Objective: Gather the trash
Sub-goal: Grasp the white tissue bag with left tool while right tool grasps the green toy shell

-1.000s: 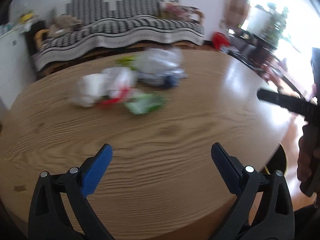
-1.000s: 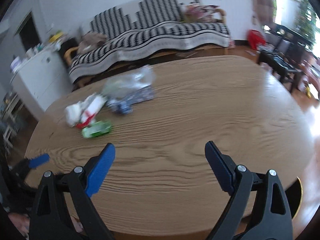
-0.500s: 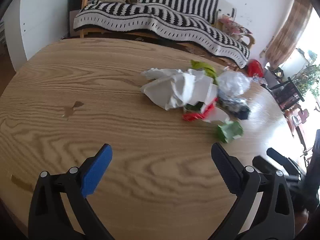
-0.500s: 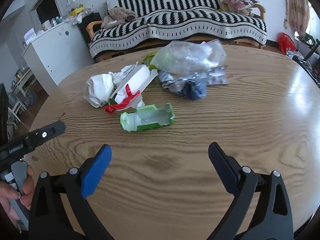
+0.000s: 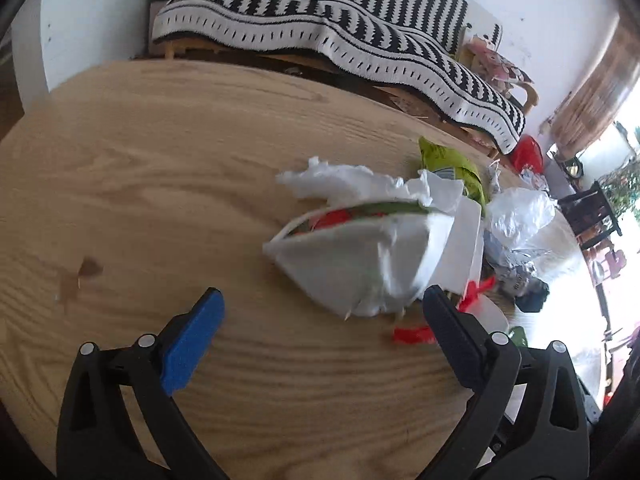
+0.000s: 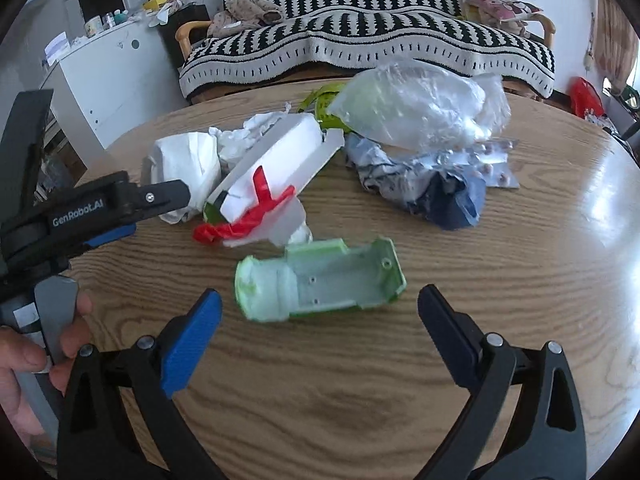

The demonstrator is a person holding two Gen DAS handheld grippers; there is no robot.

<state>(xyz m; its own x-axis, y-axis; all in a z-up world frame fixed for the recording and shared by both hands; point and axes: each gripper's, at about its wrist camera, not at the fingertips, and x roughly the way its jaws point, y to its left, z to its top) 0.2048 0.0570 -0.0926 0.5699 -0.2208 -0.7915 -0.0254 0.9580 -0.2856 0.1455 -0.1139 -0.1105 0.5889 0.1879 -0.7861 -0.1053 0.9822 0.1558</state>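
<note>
A pile of trash lies on the round wooden table (image 6: 500,280). It holds crumpled white paper (image 6: 186,164), a white box (image 6: 276,168) with a red strip (image 6: 256,212), a clear plastic bag (image 6: 412,108), a blue-grey wrapper (image 6: 440,192) and a green plastic shell (image 6: 320,284). My right gripper (image 6: 320,316) is open, just short of the green shell. My left gripper (image 5: 320,316) is open, close to the white paper and box (image 5: 360,260). The left gripper also shows in the right wrist view (image 6: 132,208), by the white paper.
A striped sofa (image 6: 360,40) stands behind the table. A white cabinet (image 6: 108,80) is at the back left. A yellow-green packet (image 5: 452,168) lies at the far side of the pile. A brown stain (image 5: 76,276) marks the table (image 5: 160,160) on the left.
Both grippers have moved closer to the trash pile. The left one has closed in on the white paper and box, the right one on the green shell. Both stay open.
</note>
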